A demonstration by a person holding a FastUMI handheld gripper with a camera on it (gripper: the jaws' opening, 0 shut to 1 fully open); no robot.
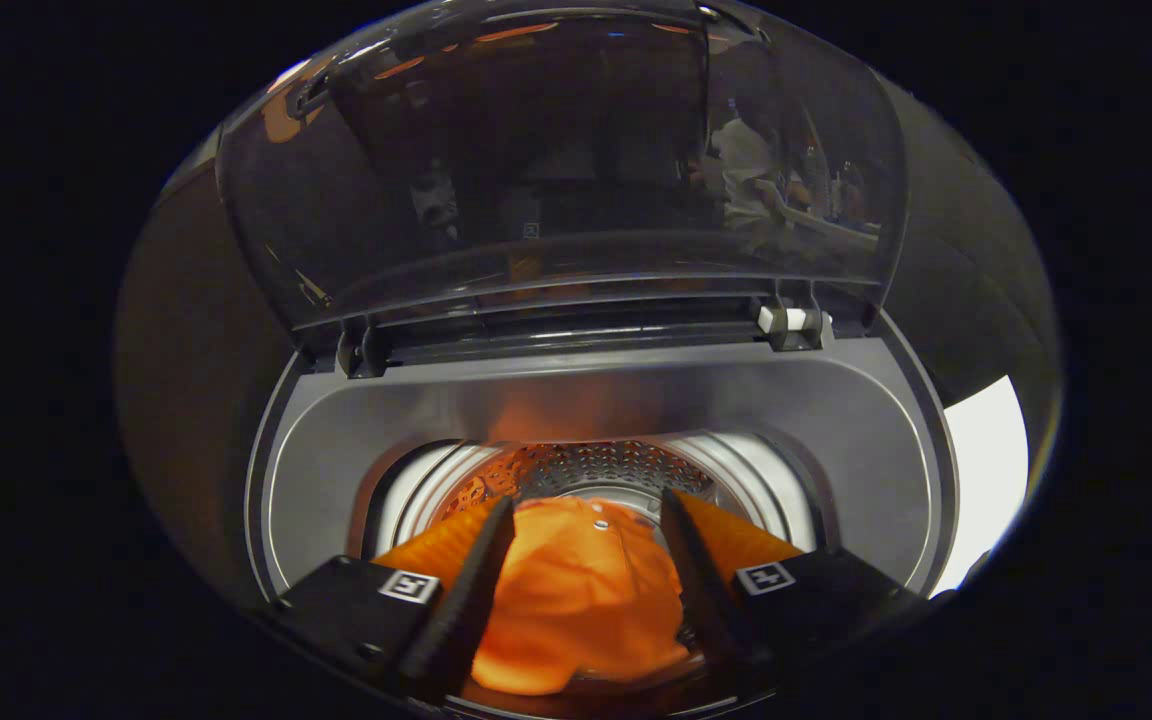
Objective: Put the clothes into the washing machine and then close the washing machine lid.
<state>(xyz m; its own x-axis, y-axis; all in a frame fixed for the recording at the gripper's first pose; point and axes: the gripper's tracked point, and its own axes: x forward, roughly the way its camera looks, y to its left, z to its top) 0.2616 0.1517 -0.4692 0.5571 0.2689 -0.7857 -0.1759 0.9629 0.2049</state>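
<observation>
Gripper [584,580] poised over the mouth of the washing machine [836,420], fingers spread wide, nothing pinched. Orange garment [576,600] lying in the gap between them, down inside the perforated drum [586,468], seemingly apart from both fingers. Looks released; clothes-in step judged nearly done. Best now: lift straight up and back, keeping the fingers clear of the cloth so no fold snags and drags out over the rim. Worth checking that no sleeve or hem hangs across the drum's edge before going for the lid.

Farther on, grey top deck of the machine ringing the opening, then the hinges [794,325] and the clear lid [556,170] standing upright, fully open. Likely good practice: reach over the lid's top edge, pull forward and down gently, avoid slamming. Beyond the lid, dim booth; bright pale patch, probably floor [986,470], beside the machine on one side.
</observation>
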